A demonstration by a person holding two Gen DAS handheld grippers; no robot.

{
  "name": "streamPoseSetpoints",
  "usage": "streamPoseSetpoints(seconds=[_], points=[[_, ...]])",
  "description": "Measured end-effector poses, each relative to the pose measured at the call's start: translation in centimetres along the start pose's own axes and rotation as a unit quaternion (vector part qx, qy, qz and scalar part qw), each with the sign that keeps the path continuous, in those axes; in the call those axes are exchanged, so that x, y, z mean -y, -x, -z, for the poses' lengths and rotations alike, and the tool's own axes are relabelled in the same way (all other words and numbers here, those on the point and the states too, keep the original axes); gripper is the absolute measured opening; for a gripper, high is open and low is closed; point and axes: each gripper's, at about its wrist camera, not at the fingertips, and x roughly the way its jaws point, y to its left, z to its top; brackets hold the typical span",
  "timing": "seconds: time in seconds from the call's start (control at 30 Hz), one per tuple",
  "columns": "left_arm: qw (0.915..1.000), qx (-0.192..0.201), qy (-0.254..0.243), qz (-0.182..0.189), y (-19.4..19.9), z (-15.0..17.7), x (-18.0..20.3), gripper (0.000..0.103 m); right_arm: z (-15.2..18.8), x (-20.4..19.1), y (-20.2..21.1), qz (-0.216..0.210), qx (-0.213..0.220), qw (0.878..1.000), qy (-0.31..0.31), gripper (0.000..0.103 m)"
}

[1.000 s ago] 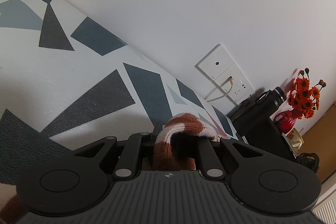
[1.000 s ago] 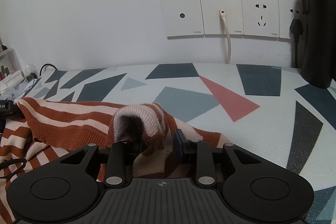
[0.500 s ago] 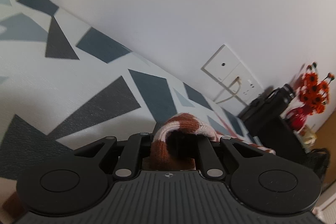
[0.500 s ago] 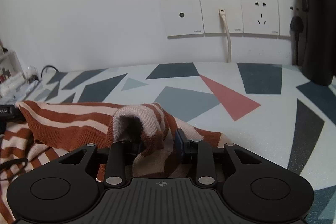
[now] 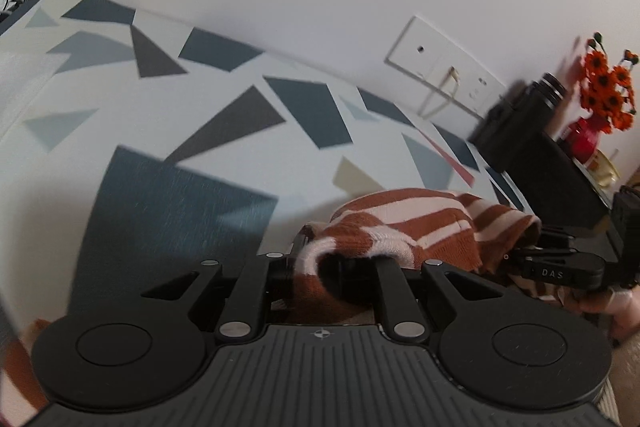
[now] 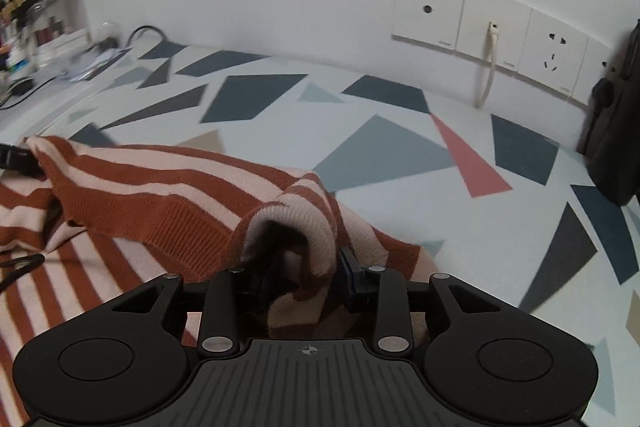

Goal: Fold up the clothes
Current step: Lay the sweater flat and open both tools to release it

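At the far left of the right wrist view, a clutter of small items stood blurred against the wall, too smeared to name. You had the left gripper with its jaws clamped on a rolled edge of the striped sweater, rust and pale pink, which bunched up over the jaws and hid their tips. The garment lay on the counter (white, printed with grey, blue and one pink triangle) and stretched from there toward your other tool. In the right wrist view the sweater spread from the left edge across the lower middle, part of it raised in a fold between the two grippers. Your right gripper held a pale ribbed hem, jaws narrowed onto it, the cloth arching over them. Behind, on the wall, sat a row of wall sockets with a white cable plugged in. Further right a black appliance stood on the counter, and beyond it orange flowers in a red vase.
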Motion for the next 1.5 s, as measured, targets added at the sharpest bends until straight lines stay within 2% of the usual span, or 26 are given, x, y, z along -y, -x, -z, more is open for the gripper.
streamPoseSetpoints(seconds=[0.07, 0.1, 0.13, 0.17, 0.27, 0.33, 0.37, 0.4, 0.43, 0.47, 0.5, 0.6, 0.7, 0.83, 0.97, 1.03, 1.2, 1.37, 1.4, 1.47, 1.5], points=[[0.9994, -0.007, -0.033, -0.006, 1.2, -0.1, 0.5, 0.017, 0.0, 0.0, 1.6, -0.007, 0.011, 1.000, 0.002, 0.044], [0.9983, -0.010, -0.057, -0.012, 1.7, -0.3, 1.0, 0.025, -0.1, 0.0, 2.3, -0.004, 0.021, 1.000, 0.009, 0.054], [0.9950, -0.011, -0.096, -0.023, 2.2, -0.3, 1.7, 0.029, -0.2, -0.2, 2.9, 0.003, 0.031, 0.999, 0.025, 0.059], [0.9904, -0.010, -0.133, -0.035, 2.5, -0.1, 2.5, 0.035, -0.3, -0.5, 3.2, 0.017, 0.036, 0.998, 0.053, 0.059], [0.9662, -0.018, -0.248, -0.068, 3.0, 0.8, 4.7, 0.035, -0.2, -1.6, 3.7, 0.056, 0.041, 0.989, 0.133, 0.059], [0.9550, -0.026, -0.286, -0.074, 2.9, 1.3, 5.3, 0.035, 0.1, -2.4, 3.4, 0.077, 0.035, 0.980, 0.180, 0.057], [0.9539, -0.029, -0.289, -0.075, 2.8, 1.4, 5.2, 0.035, 0.3, -2.6, 3.3, 0.074, 0.033, 0.979, 0.187, 0.054], [0.9529, -0.031, -0.292, -0.075, 2.6, 1.5, 5.1, 0.035, 0.4, -2.9, 3.2, 0.070, 0.031, 0.978, 0.193, 0.047], [0.9533, -0.030, -0.292, -0.071, 2.6, 1.6, 5.0, 0.034, 0.6, -3.0, 3.2, 0.064, 0.030, 0.978, 0.196, 0.036], [0.9537, -0.027, -0.292, -0.065, 2.7, 1.6, 4.8, 0.027, 0.7, -3.2, 3.3, 0.060, 0.031, 0.978, 0.198, 0.028], [0.9541, -0.023, -0.293, -0.060, 2.9, 1.6, 4.8, 0.013, 0.9, -3.3, 3.4, 0.057, 0.033, 0.977, 0.200, 0.014], [0.9516, -0.014, -0.304, -0.042, 3.8, 1.0, 5.1, 0.006, 0.7, -2.8, 4.3, 0.057, 0.046, 0.978, 0.194, 0.007], [0.9465, 0.001, -0.321, -0.036, 4.9, 0.0, 5.5, 0.006, -0.3, -1.4, 5.8, 0.053, 0.069, 0.982, 0.168, 0.006], [0.9451, 0.027, -0.324, -0.036, 5.2, -2.5, 5.5, 0.006, -2.8, 1.4, 7.0, 0.044, 0.104, 0.986, 0.119, 0.006], [0.9561, 0.065, -0.284, -0.033, 3.7, -6.3, 4.2, 0.006, -5.8, 5.4, 5.0, 0.047, 0.116, 0.991, 0.047, 0.006], [0.9625, 0.077, -0.257, -0.042, 2.0, -8.0, 3.1, 0.006, -6.7, 7.6, 2.4, 0.057, 0.100, 0.993, 0.010, 0.006], [0.9686, 0.053, -0.225, -0.090, -5.1, -10.6, 0.4, 0.006, -7.4, 11.3, -5.1, 0.082, 0.043, 0.995, -0.030, 0.006], [0.9634, 0.022, -0.232, -0.133, -9.9, -11.5, -1.5, 0.006, -7.2, 12.4, -8.9, 0.102, 0.026, 0.994, -0.018, 0.006], [0.9616, 0.017, -0.236, -0.139, -10.4, -11.6, -1.7, 0.006, -7.1, 12.3, -9.1, 0.109, 0.028, 0.994, -0.013, 0.007], [0.9602, 0.007, -0.241, -0.141, -11.2, -11.5, -2.1, 0.006, -7.0, 12.1, -9.5, 0.123, 0.032, 0.992, -0.004, 0.021], [0.9610, 0.003, -0.239, -0.139, -11.3, -11.4, -2.2, 0.006, -6.9, 12.0, -9.3, 0.133, 0.036, 0.990, -0.006, 0.035]])
